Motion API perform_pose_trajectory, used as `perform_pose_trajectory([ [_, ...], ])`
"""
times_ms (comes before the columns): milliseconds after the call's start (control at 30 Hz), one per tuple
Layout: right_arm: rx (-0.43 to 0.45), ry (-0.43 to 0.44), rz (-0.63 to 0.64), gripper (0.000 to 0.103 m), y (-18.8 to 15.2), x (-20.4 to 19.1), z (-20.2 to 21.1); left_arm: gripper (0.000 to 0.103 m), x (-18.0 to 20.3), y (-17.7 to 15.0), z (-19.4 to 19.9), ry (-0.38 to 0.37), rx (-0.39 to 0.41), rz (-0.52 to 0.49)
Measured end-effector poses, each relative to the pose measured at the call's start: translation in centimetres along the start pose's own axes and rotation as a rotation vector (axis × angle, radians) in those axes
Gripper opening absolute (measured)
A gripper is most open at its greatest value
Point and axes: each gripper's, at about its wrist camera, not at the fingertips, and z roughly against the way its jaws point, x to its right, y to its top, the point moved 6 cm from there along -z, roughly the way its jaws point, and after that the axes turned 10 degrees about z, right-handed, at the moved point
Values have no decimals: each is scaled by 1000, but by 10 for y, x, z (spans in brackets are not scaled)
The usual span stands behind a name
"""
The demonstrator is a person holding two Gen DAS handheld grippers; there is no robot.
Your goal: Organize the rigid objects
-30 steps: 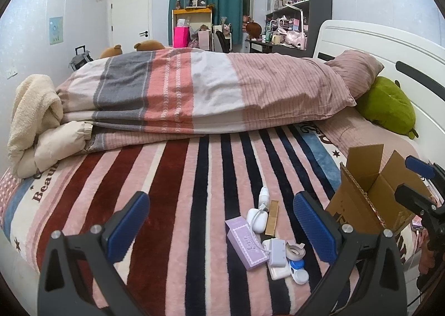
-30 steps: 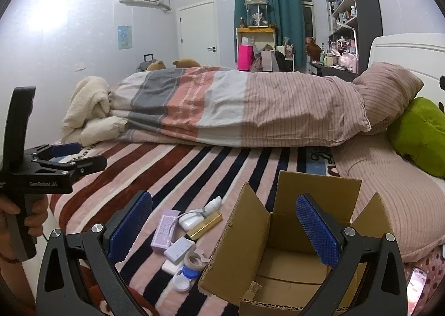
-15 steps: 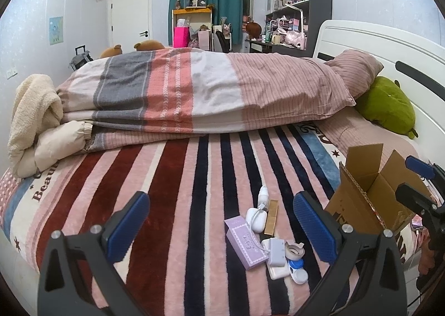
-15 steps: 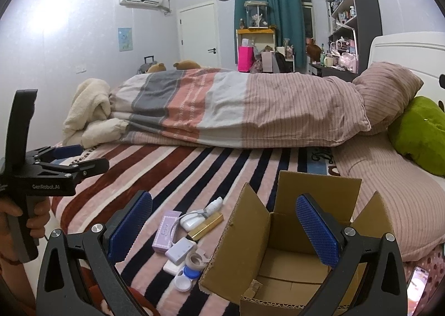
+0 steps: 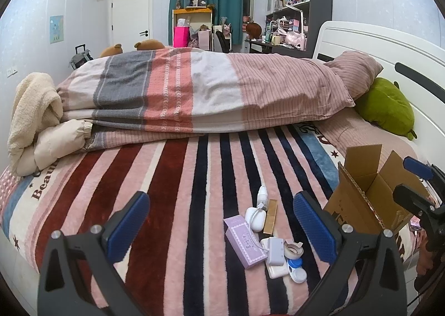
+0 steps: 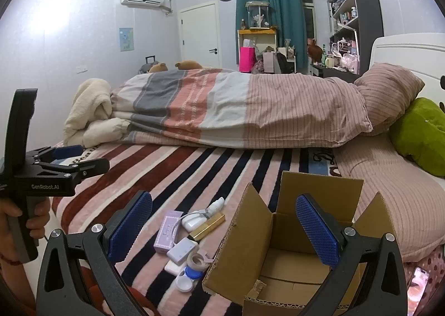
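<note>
1. The left gripper point(image 5: 221, 225) is held level above the near edge of the bed, its blue-padded fingers point(image 5: 126, 225) spread wide with nothing between them; in the right wrist view a hand point(image 6: 19, 218) grips its black handle at the far left.
2. The right gripper point(image 6: 224, 228) hovers over the open brown cardboard box point(image 6: 292, 249), its fingers also wide apart and touching nothing.
3. A cluster of small rigid things lies on the striped plush blanket point(image 5: 172, 176), just left of the box: a lilac rectangular carton point(image 5: 244, 242), a white oval case point(image 5: 256, 218), a slim gold box point(image 5: 270, 216), a white squeeze bottle point(image 5: 261, 195), a flat lilac-white case point(image 5: 274, 250), a roll of tape point(image 5: 293, 249) and a blue-and-white contact lens case point(image 5: 296, 270).
4. Beyond them lies a folded striped duvet point(image 5: 208, 93), with a green plush cushion point(image 5: 385, 107) at the headboard.
</note>
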Motion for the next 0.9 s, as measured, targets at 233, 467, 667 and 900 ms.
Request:
perform_pose_trajectory([
  [233,0,0,2,103,0,-1,0,103,-1,0,3,4,6,4],
  [467,0,-2,2,103,0,-1,0,103,-4,0,5,5,6,7],
  [667,0,-1,1,103,0,-1,0,103,-4,1,5,4,7,6],
  [900,2,-5,7,103,0,-3,1,103,-4,1,5,2,9,7],
])
